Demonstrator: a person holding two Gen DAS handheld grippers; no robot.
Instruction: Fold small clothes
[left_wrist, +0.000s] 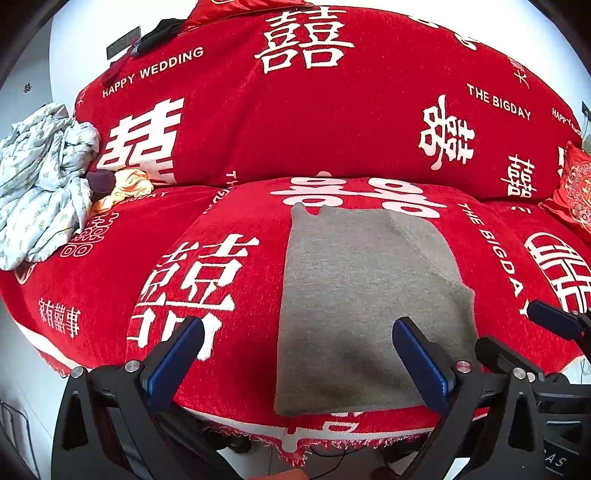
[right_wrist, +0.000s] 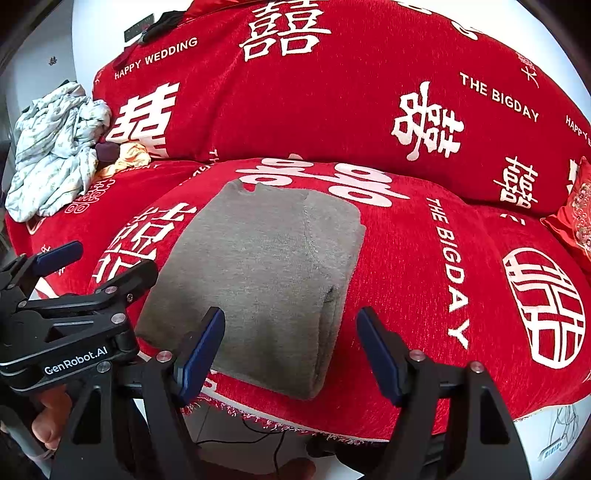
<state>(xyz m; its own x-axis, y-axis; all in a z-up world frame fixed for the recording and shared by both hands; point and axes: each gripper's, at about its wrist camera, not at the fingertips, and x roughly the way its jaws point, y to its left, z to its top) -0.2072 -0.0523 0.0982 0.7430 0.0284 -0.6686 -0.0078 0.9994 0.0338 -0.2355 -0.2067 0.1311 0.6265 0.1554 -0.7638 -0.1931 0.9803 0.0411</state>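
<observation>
A grey knit garment (left_wrist: 362, 295) lies folded into a flat oblong on the red sofa seat (left_wrist: 240, 369), its near edge at the seat's front. My left gripper (left_wrist: 299, 343) hovers open over that near edge, one finger (left_wrist: 417, 362) above the grey cloth and the other above the red cover. In the right wrist view the grey garment (right_wrist: 266, 273) shows a doubled fold along its right side. My right gripper (right_wrist: 291, 332) is open above its near right corner with nothing between the pads. The left gripper (right_wrist: 96, 266) shows at the left, and a hand (right_wrist: 48, 417) holds it.
A crumpled pale patterned cloth pile (left_wrist: 44, 177) lies at the seat's far left, with a yellow cloth (left_wrist: 129, 184) and a dark item (left_wrist: 99, 181) beside it. A red embroidered cushion (left_wrist: 576, 192) sits at the right. Below the fringed front edge (left_wrist: 332, 443) cables lie on the floor.
</observation>
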